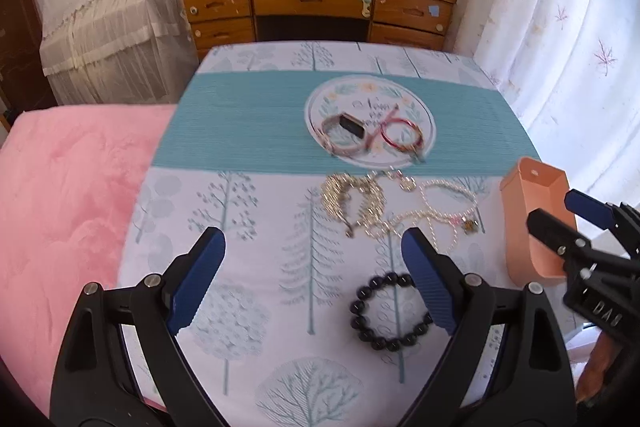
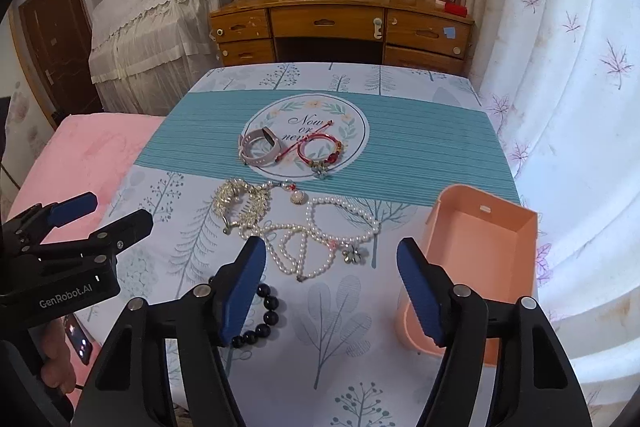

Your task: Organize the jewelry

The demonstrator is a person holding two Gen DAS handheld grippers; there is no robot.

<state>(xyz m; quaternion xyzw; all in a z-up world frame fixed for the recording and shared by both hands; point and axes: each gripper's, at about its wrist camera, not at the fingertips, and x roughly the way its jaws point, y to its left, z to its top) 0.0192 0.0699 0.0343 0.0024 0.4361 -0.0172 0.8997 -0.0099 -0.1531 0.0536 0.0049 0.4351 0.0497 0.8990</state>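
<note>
Jewellery lies on a tree-print tablecloth (image 1: 248,211). A black bead bracelet (image 1: 390,313) (image 2: 266,311) is nearest, partly hidden behind a finger in both views. Beyond it are a tangled pearl necklace (image 1: 440,215) (image 2: 320,239) and a gold hair comb (image 1: 352,199) (image 2: 240,201). Further back lie a pale watch band (image 1: 344,135) (image 2: 260,147) and a red string bracelet (image 1: 402,135) (image 2: 320,149). An empty orange box (image 1: 536,227) (image 2: 480,247) stands at the right. My left gripper (image 1: 316,259) (image 2: 122,207) and right gripper (image 2: 332,259) (image 1: 551,206) hover open above the cloth, holding nothing.
A pink blanket (image 1: 68,211) lies left of the table. A wooden desk with drawers (image 2: 340,27) stands behind the far edge. White curtains (image 2: 568,107) hang close on the right. A lit phone screen (image 2: 78,341) shows beside a hand at lower left.
</note>
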